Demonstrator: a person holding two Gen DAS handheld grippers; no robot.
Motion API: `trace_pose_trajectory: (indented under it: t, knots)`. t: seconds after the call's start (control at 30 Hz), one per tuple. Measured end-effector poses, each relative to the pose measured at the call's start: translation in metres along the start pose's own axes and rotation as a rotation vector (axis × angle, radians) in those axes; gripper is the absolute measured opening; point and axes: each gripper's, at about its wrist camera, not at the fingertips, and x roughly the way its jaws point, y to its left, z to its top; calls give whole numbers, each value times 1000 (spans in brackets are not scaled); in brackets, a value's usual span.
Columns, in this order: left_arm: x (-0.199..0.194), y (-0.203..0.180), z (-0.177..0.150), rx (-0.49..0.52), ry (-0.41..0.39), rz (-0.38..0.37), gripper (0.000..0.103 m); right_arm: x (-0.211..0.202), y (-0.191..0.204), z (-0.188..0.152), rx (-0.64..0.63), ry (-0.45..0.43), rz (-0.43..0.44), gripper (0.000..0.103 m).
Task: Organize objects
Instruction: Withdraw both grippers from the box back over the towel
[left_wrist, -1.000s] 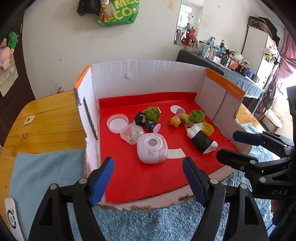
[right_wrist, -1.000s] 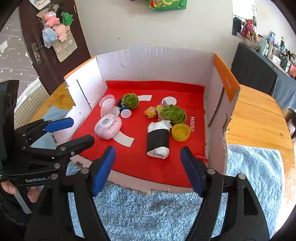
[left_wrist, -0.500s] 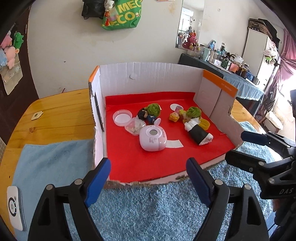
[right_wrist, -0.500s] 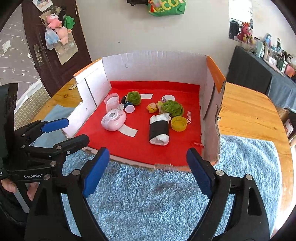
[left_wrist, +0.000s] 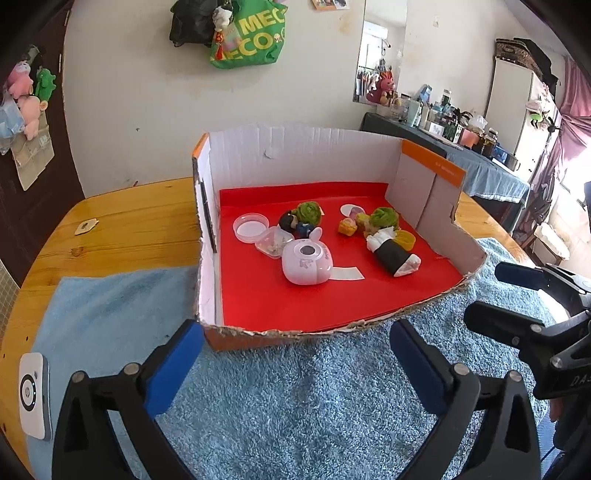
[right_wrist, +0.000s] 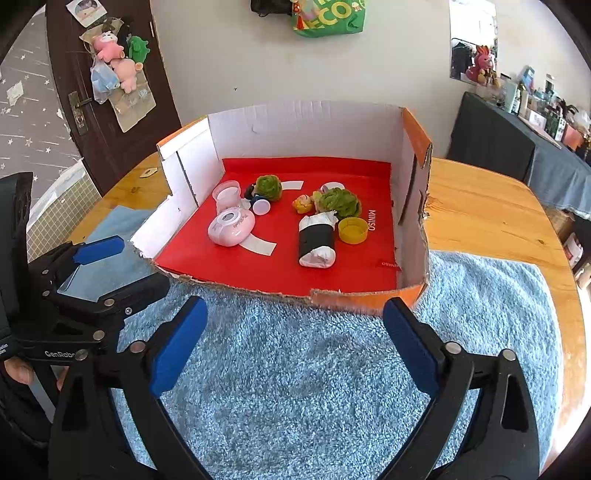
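Both sets of tongs hung over the shaggy blue rug (right_wrist: 295, 369) on the round wooden tabletop (right_wrist: 480, 206), short of the torn front edge of the white cardboard box with a red floor (left_wrist: 295, 162). The left tongs (left_wrist: 295, 354) stood spread wide with nothing between the blue pads, and their jaws had just been opening. The right tongs (right_wrist: 295, 339) were spread as well, empty, and had likewise just been opening. That spacing looked like readiness for a reach into the box, though which item was meant could not be judged.

The things to organize all lay inside the box. A pink rounded toy camera (left_wrist: 306, 264) sat near the middle on a white paper strip (left_wrist: 345, 273), probably just where it had been dropped. Behind it were a clear round lid (left_wrist: 250, 227) and a small clear cup (left_wrist: 272, 242). A black-and-white rolled bundle (right_wrist: 317, 240) lay on its side beside a yellow bottle cap (right_wrist: 352, 229), with two green fuzzy-topped figures (right_wrist: 269, 186) behind.

The small figures were bunched together and partly covered one another, so their shapes were hard to make out. The cup's contents were unclear. A white device (left_wrist: 35, 395) at the rug's left edge was cut off by the lens rim.
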Motion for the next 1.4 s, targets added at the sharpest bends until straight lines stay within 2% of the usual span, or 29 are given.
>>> trace_pose_trajectory:
  t: [0.57, 0.97, 1.17, 1.4]
  knots:
    - [-3, -1, -24, 2, 20, -15, 103, -2, 2, -21, 21, 9, 5, 101]
    - [4, 3, -45, -39, 75, -27, 103, 12, -2, -43, 64, 48, 4, 101]
    - [4, 5, -53, -44, 82, 10, 103, 16, -3, -50, 76, 53, -5, 101]
    - [13, 9, -59, -73, 112, 15, 103, 22, -4, -58, 86, 67, -11, 101]
